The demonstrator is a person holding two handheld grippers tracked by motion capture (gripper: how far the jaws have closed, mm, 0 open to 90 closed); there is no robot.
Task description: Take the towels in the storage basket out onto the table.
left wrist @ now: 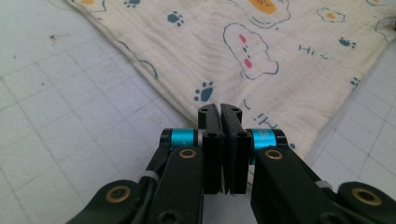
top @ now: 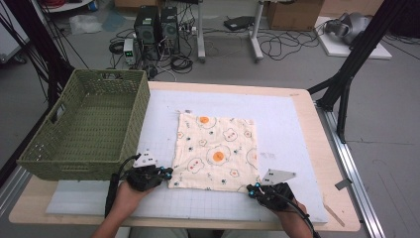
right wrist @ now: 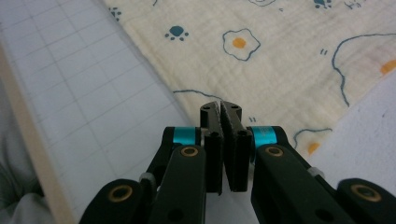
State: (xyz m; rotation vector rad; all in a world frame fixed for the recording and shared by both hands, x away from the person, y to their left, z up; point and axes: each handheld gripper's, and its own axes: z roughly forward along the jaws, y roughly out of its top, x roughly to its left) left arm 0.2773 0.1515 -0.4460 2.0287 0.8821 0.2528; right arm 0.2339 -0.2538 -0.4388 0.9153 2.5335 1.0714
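Grippers, left point(top: 167, 172) and right point(top: 253, 188), are pressing their jaws together, seemingly pinching the patterned cloth's point(top: 217, 148) near corners.

This is a lab or test room set up for recording, not a home. The wooden tabletop point(top: 324, 148) carries a white gridded mat point(top: 287, 129), marked out like a measuring surface. Behind it, on a bare grey concrete floor point(top: 396, 124), two black computer towers point(top: 157, 25) stand amid a tangle of loose cables point(top: 277, 47) and a small power unit point(top: 129, 49). Black metal frame struts point(top: 354, 54) rise at the right and left, of the kind that carry cameras. Cardboard boxes point(top: 294, 14) sit at the back, beside the white legs of another bench point(top: 255, 34).
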